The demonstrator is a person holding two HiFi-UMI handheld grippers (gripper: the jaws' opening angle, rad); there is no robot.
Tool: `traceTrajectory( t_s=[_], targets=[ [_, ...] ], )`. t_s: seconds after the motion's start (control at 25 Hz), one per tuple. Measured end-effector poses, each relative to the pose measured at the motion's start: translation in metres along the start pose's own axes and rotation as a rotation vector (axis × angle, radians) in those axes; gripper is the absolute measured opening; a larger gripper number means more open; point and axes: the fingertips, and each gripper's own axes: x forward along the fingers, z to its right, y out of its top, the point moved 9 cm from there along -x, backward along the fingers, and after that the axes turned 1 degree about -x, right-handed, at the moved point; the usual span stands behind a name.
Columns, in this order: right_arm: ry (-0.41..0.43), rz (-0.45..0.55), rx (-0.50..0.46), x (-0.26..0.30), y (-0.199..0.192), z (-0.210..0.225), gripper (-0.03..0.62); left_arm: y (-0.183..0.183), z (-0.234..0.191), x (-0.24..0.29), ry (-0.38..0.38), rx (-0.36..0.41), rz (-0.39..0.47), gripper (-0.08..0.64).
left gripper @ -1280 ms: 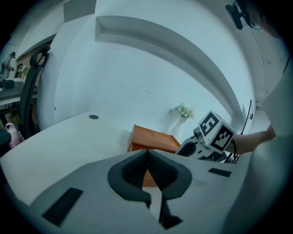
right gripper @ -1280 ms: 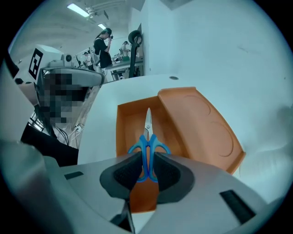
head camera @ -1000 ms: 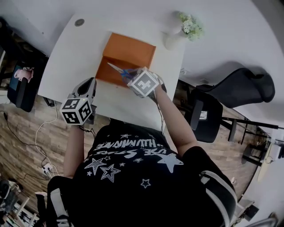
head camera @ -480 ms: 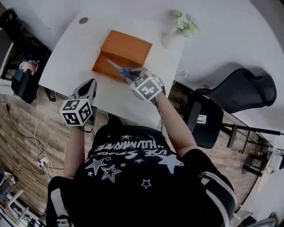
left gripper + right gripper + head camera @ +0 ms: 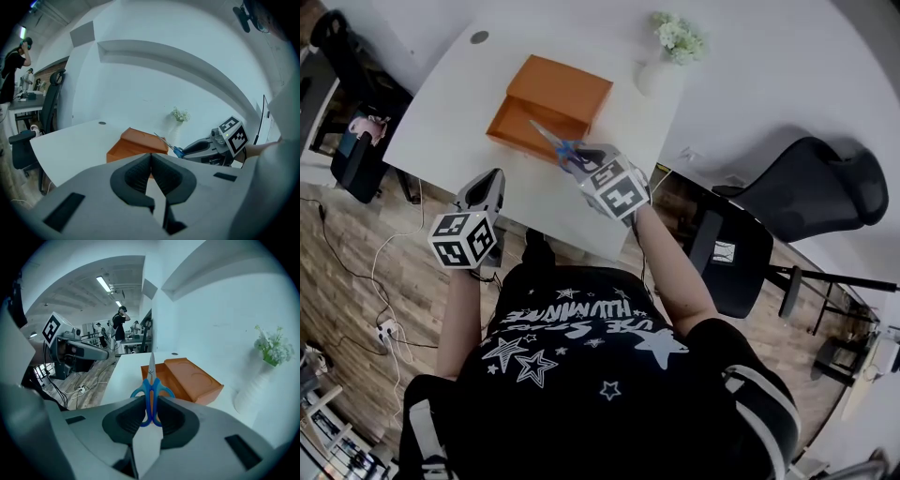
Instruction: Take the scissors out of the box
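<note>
The scissors [image 5: 151,387] have blue handles and silvery blades. The box [image 5: 553,94] is orange and the table [image 5: 441,112] white. The left gripper [image 5: 493,178] and right gripper [image 5: 581,157] are grey with black pads [image 5: 126,423], and their cubes [image 5: 461,237] bear black-and-white square markers. The vase [image 5: 652,77] is white, its flowers [image 5: 677,36] pale green. The shirt [image 5: 581,375] is black with white stars and lettering. The floor [image 5: 356,253] is brown wood planks.

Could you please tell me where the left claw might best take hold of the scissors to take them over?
Probably the scissors by their closed blades, from the left: the right claw is shut on the blue handles, so only the blades stand free, pointing toward the orange box.
</note>
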Motion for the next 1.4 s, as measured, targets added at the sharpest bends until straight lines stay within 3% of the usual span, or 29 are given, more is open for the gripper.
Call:
traceTrajectory(
  t_s=[0.92, 1.4],
  targets=[
    [0.062, 0.084, -0.048, -0.097, -0.081, -0.065, 0.101, -0.080, 0.104, -0.084, 0.090, -0.052, 0.047, 0.018],
    [0.078, 0.071, -0.026, -0.120, -0.118, -0.092, 0.101, -0.110, 0.120, -0.125, 0.151, -0.084, 0.059, 0.018]
  ],
)
